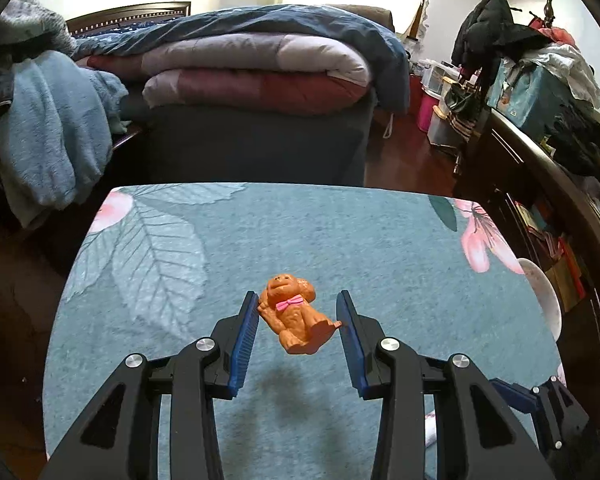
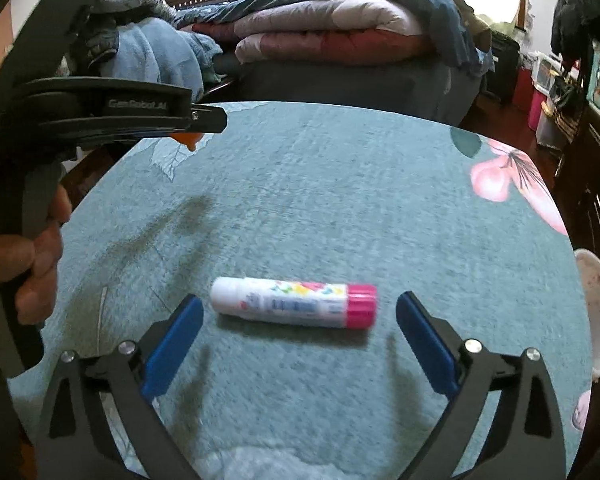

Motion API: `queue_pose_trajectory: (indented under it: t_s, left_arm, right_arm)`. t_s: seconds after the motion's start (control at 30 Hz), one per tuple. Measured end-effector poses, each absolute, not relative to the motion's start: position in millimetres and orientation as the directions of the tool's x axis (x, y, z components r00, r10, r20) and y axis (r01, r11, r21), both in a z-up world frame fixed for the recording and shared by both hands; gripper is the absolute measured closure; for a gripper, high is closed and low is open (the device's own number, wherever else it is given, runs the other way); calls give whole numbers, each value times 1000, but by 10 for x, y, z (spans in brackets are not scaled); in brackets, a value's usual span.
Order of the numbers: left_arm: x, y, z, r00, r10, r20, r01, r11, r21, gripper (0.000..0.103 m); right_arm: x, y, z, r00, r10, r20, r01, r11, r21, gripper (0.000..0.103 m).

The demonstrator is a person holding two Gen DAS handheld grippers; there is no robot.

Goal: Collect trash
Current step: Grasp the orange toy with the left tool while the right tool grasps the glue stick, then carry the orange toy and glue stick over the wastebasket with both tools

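— On the teal cloth (image 1: 380, 240) with its printed leaves and pink flowers, what does your left camera give you that the right one does not?

— From the left wrist I see the whole orange toy dog (image 1: 294, 316): glossy moulded plastic, a curly-looking coat, a small pink bow at the neck. It hangs tilted between the blue ribbed pads of my left gripper (image 1: 298, 300), above its own shadow on the cloth. My left gripper is clamped on it; one pad meets the paw side, the other meets the foot.

— And the right camera?

— There the dog is only a small orange bit (image 2: 188, 139) under the black body of the left gripper (image 2: 208, 118), seen from the side, with my hand (image 2: 40, 264) around its handle. This view alone shows the tube (image 2: 294, 302): a smooth white cylinder with a flowery label and a pink ribbed cap, lying on its side on the cloth. It is a little blurred.

— Does your right gripper hold it?

— No. My right gripper (image 2: 300, 306) stands spread wide, one blue pad off each end of the tube, and neither pad touches it.

— Anything else shared?

— Both views show the pale round dish (image 2: 598, 316) at the cloth's right edge, and the folded quilts (image 1: 256, 76), soft and thick, behind.
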State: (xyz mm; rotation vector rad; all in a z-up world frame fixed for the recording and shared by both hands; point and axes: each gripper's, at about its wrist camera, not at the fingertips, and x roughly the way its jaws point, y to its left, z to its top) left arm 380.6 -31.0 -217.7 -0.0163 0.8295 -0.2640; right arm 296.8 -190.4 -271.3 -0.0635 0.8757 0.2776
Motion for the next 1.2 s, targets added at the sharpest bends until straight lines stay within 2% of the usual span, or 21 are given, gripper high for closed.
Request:
queue_pose_trajectory:
  t_s: [0.17, 0.23, 0.27, 0.8, 1.2]
  left_arm:
    - [3762, -211, -2207, 641, -247, -726, 225, 966, -130, 63]
    - [3745, -198, -2216, 640, -248, -727, 226, 965, -130, 63]
    - [3734, -196, -2219, 638, -249, -728, 229, 965, -128, 63]
    - [3484, -272, -2181, 639, -244, -729, 234, 965, -117, 63]
    - [3277, -704, -2012, 643, -279, -713, 299, 949, -102, 63]
  right_arm:
    - [3036, -1768, -2805, 598, 168, -783, -264, 964, 5, 6]
    - [3048, -1758, -2832, 594, 154, -789, -258, 966, -5, 11]
    - [3055, -1772, -2845, 588, 156, -794, -252, 968, 3, 17]
    - [2714, -2028, -2708, 587, 199, -785, -252, 966, 57, 17]
    - [2415, -2385, -2568, 619, 195, -760, -217, 973, 73, 17]
